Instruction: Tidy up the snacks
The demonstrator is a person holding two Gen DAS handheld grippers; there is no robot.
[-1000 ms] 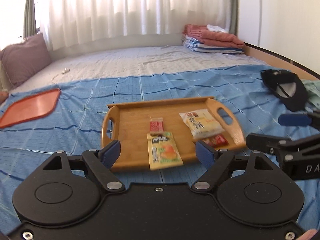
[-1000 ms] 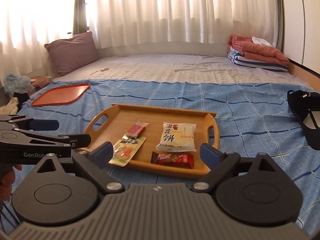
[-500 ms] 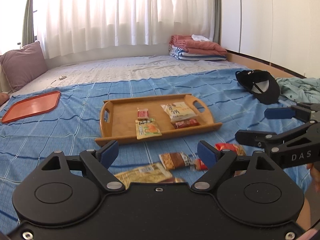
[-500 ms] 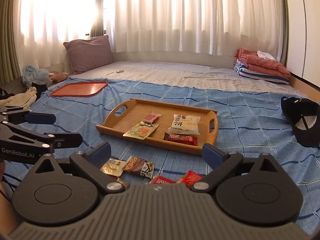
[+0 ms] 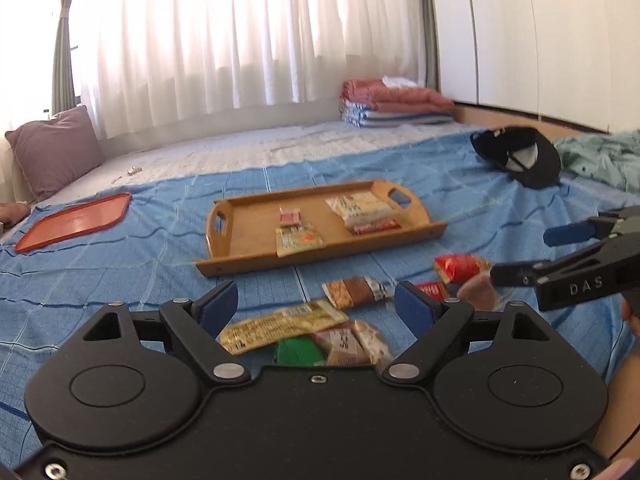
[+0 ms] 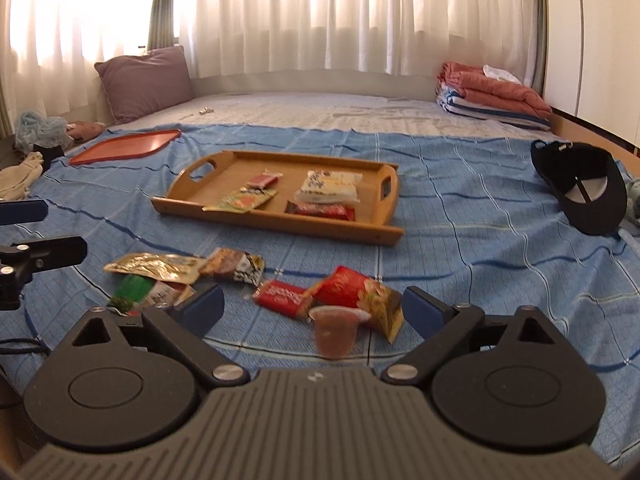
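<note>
A wooden tray (image 5: 240,248) (image 6: 192,196) lies on the blue bedspread and holds several snack packets, among them a white cracker pack (image 5: 358,208) (image 6: 330,188) and a red bar (image 6: 322,211). Loose snacks lie nearer me: a yellow packet (image 5: 280,323) (image 6: 154,267), a brown bar (image 5: 354,290) (image 6: 234,266), a red bag (image 5: 460,267) (image 6: 352,292) and a jelly cup (image 6: 335,330). My left gripper (image 5: 318,306) is open and empty above the loose snacks. My right gripper (image 6: 312,308) is open and empty just above the jelly cup.
An orange tray (image 5: 76,222) (image 6: 128,145) lies at the left. A black cap (image 5: 520,156) (image 6: 580,184) lies at the right. Folded blankets (image 5: 392,102) and a purple pillow (image 6: 146,80) sit at the far end by the curtains.
Both grippers have pulled back from the wooden tray. The pile of loose snacks has come into view just below them. Both grippers stay open.
</note>
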